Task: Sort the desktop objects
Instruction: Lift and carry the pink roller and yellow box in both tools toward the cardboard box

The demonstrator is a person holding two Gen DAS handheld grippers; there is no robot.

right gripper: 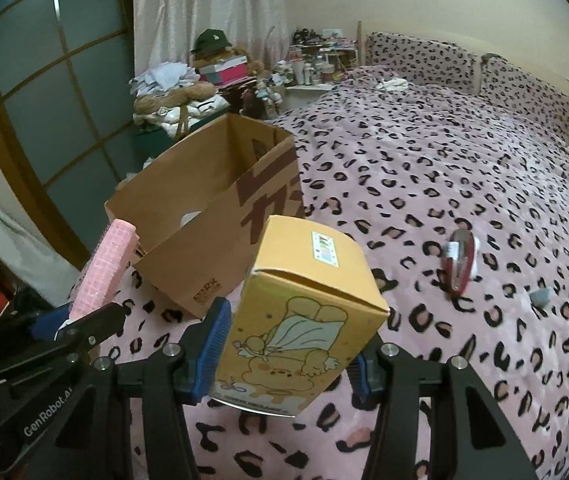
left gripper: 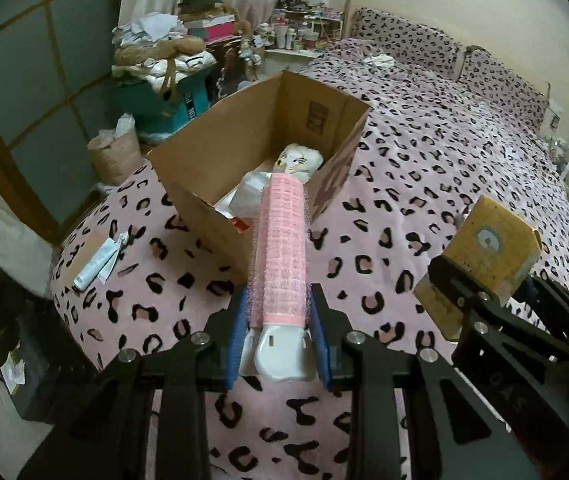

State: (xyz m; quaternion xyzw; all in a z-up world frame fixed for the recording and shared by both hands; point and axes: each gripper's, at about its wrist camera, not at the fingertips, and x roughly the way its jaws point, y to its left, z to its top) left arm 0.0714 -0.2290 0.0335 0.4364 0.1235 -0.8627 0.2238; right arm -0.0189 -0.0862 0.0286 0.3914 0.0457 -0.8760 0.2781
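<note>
Above a leopard-print bed [left gripper: 424,168], the left tool [left gripper: 278,320] grips a pink hair roller [left gripper: 280,248] by its white end, aimed at the open cardboard box [left gripper: 244,148]. The right tool [right gripper: 284,356] clamps a yellow carton [right gripper: 304,312], ready for sorting.

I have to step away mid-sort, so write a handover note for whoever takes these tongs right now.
Left tongs: shut on the pink hair roller, pointing toward the cardboard box.
Right tongs: shut on the yellow cartoon carton, beside the box.
Done: a white plush toy and some packets lie in the box.
Left: drop both held items in, then collect the red hair clip, the small grey piece and the tubes on the bedspread.
</note>
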